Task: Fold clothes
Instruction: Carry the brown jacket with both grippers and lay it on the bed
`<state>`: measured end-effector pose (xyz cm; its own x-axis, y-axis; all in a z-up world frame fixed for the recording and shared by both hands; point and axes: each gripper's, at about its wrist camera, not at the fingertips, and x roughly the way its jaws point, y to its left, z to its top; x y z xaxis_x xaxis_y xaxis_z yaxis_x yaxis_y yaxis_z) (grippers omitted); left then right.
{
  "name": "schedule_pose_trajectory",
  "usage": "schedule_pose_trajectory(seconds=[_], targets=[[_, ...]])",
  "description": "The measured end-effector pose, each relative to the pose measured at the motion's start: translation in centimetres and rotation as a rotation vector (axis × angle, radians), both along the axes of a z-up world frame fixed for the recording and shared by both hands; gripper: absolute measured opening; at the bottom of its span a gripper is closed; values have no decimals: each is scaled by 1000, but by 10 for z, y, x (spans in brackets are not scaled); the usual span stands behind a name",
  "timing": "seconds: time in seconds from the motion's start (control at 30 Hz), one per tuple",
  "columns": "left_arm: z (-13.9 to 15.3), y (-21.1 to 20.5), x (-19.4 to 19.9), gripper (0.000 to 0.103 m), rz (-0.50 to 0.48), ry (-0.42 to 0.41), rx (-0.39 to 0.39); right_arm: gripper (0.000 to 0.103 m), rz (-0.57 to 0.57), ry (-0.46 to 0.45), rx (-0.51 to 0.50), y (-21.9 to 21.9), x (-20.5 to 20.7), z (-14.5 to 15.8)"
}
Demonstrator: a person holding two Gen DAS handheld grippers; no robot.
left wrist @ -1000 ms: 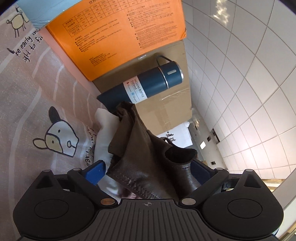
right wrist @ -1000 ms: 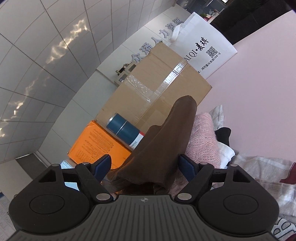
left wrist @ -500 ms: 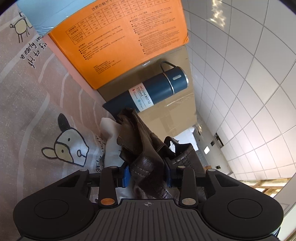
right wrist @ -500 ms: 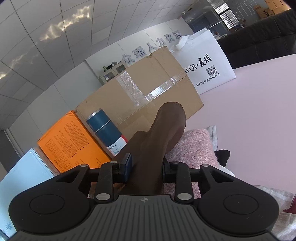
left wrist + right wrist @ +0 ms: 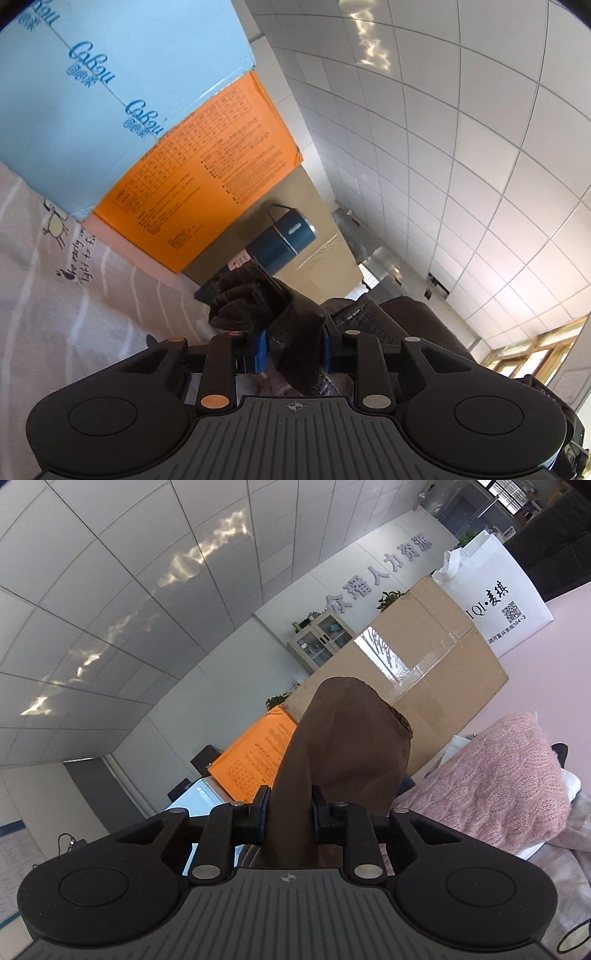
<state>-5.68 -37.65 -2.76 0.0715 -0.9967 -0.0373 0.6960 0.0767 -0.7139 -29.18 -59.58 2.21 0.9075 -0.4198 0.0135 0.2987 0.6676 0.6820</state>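
Note:
A dark brown leather-like garment (image 5: 291, 332) is pinched in my left gripper (image 5: 293, 350), whose jaws are shut on a bunched, stitched edge. The same brown garment (image 5: 332, 746) stands up between the shut jaws of my right gripper (image 5: 288, 819). Both grippers hold it lifted above the table, and both cameras tilt up toward the ceiling. The rest of the garment hangs out of sight below.
A light blue box (image 5: 92, 92), an orange box (image 5: 199, 184), a blue vacuum bottle (image 5: 277, 247) and a taped cardboard box (image 5: 424, 686) line the back. A pink knit sweater (image 5: 509, 782) lies at right. A cartoon-print cloth (image 5: 55, 295) covers the table at left. A white bag (image 5: 495, 602) stands behind.
Both grippers went from open around the brown garment to shut on it, then rose with it. The views have tilted up toward the ceiling and the table has dropped away.

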Motion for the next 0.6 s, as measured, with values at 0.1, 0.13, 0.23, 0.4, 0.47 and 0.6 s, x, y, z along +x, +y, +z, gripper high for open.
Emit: schedule_pose_trajectory(seconds=[0.1, 0.13, 0.23, 0.4, 0.47, 0.6], targets=[[15, 41, 6, 25, 42, -100, 40, 19, 90, -35, -3, 23, 12, 0], [17, 65, 9, 25, 63, -133, 52, 19, 123, -44, -2, 32, 18, -1], [22, 120, 17, 25, 127, -179, 79, 19, 224, -69, 8, 56, 35, -4], [30, 202, 26, 25, 246, -250, 146, 19, 411, -81, 71, 99, 73, -13], [34, 231, 29, 25, 284, -289, 188, 19, 485, -64, 96, 119, 91, -18], [37, 285, 36, 25, 357, -361, 290, 19, 623, -25, 117, 161, 123, -31]])
